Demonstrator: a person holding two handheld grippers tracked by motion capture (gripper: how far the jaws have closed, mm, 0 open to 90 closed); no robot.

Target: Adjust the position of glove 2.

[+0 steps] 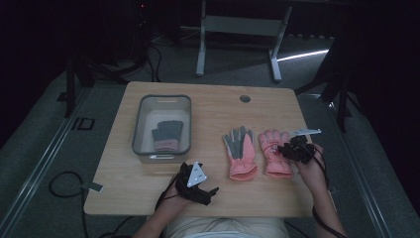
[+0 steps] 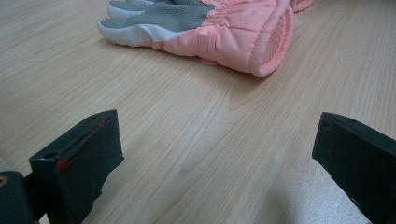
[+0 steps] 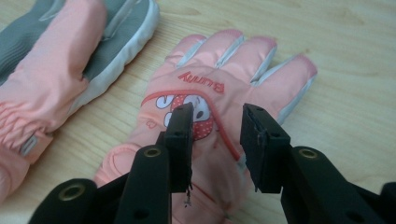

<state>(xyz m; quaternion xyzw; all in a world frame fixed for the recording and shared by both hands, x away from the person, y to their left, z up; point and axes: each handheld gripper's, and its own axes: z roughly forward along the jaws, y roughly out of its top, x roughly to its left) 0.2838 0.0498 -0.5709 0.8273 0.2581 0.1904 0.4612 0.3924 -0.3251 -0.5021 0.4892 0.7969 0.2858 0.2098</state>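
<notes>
Right hand-held gripper (image 1: 289, 148) is over the pink glove (image 1: 275, 153) near the tabletop's (image 1: 218, 114) right edge, jaws narrowly parted and straddling the printed back of it. The right gripper view gives what the high view can't: a cartoon patch and lettering on that glove (image 3: 219, 93), with the jaws just above the fabric, though whether they touch it is hard to say from here. The glove lies lengthwise, fingers toward the far edge, cuff toward the person. Just beside it on the left sits its partner, the grey-palmed glove (image 1: 241, 153), pointing the same way. Left hand-held gripper (image 1: 200, 191) hangs near the front edge, jaws wide, nothing between them; its own view looks across bare wood at the grey-palmed glove's cuff (image 2: 252, 37). Toward the left edge, a grey bin (image 1: 141, 124) holds a dark glove (image 1: 167, 134).
</notes>
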